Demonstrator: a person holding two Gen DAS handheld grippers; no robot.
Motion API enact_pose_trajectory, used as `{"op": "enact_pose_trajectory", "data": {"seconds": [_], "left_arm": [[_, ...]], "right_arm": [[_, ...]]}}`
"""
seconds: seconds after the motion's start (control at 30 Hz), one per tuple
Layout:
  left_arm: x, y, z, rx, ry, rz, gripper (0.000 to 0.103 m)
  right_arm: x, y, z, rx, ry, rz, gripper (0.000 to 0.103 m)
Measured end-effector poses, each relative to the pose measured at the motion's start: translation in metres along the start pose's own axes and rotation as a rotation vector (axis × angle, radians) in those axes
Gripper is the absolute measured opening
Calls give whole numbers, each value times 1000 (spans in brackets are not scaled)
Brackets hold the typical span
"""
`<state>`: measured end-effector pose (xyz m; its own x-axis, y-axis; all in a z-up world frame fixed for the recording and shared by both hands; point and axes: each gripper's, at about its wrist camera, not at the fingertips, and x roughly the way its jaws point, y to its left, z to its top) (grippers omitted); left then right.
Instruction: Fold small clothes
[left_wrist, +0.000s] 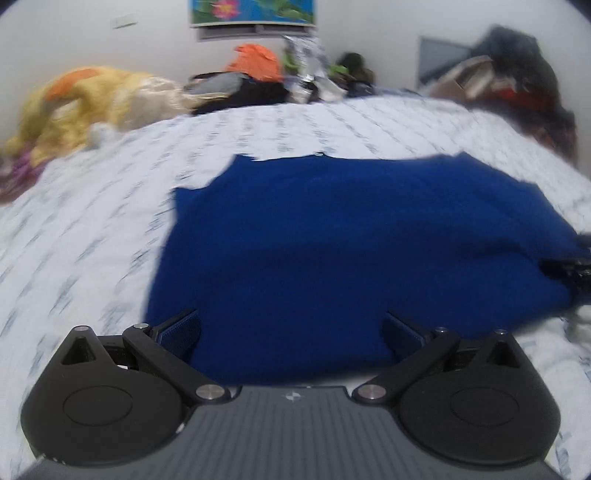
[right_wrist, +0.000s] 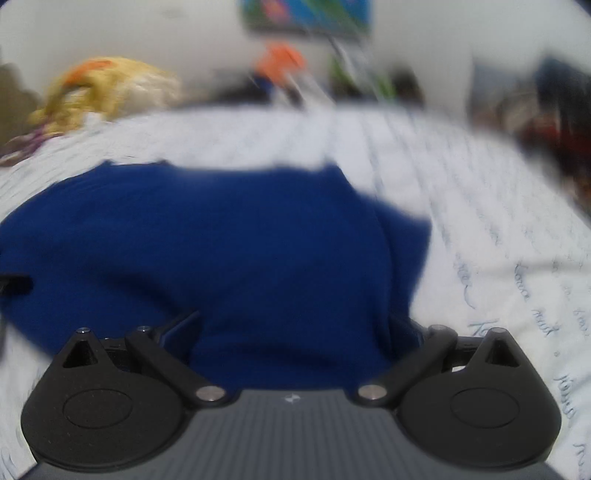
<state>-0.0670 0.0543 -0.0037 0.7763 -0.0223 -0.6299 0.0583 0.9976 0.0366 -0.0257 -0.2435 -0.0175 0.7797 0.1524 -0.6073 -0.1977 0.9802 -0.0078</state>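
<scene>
At the bottom of the left wrist view, the left gripper (left_wrist: 291, 332) has its jaws spread wide with nothing between them, hanging over the near edge of a blue garment (left_wrist: 351, 251). The right wrist view shows the same near the bottom of the frame: the right gripper (right_wrist: 293, 332) is spread fully wide and empty, over the near right part of the same blue garment (right_wrist: 221, 251). With both tools empty and poised at the near edge, the garment seems about to be picked up for a fold, though how many folds it already has is hard to tell. It lies roughly flat across the middle of both frames, on a bed (left_wrist: 92, 229) covered in a white sheet with faint blue print. At the right edge of the left view a dark tip of the other tool pokes in beside the cloth. Farther back, at upper left, a yellow stuffed toy (left_wrist: 88, 99) rests on the bed, and along the far wall sits a heap of clothes (left_wrist: 255, 77) in orange and black, likely waiting their turn. Both views are blurred.
</scene>
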Motion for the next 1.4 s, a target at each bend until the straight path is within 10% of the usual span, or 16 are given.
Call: {"op": "enact_pose_trajectory", "data": {"seconds": [0.23,0.6,0.8,0.87,1.07,1.23,1.4], "left_arm": [[-37,57,-20,-483,49,-83,103],[-15,79,3,-763,43,-75,103],[-6,54,19,-577,84,123,58],[-2,52,21,-570,111,144,9],[-18,-1,58,-372,17,154,7],[-56,-135,82,131,-218,-50,6],[-56,-223,45,417,-248,-256,6]], "right_arm": [[-24,-13,-14,48,25,10,103],[-20,-15,-17,73,8,19,103],[-19,-18,-16,85,1,32,103],[-19,-18,-15,89,0,36,103],[-20,-24,-15,122,-14,67,103],[-24,-59,-13,353,-82,212,103],[-27,-126,3,755,-203,413,103]]}}
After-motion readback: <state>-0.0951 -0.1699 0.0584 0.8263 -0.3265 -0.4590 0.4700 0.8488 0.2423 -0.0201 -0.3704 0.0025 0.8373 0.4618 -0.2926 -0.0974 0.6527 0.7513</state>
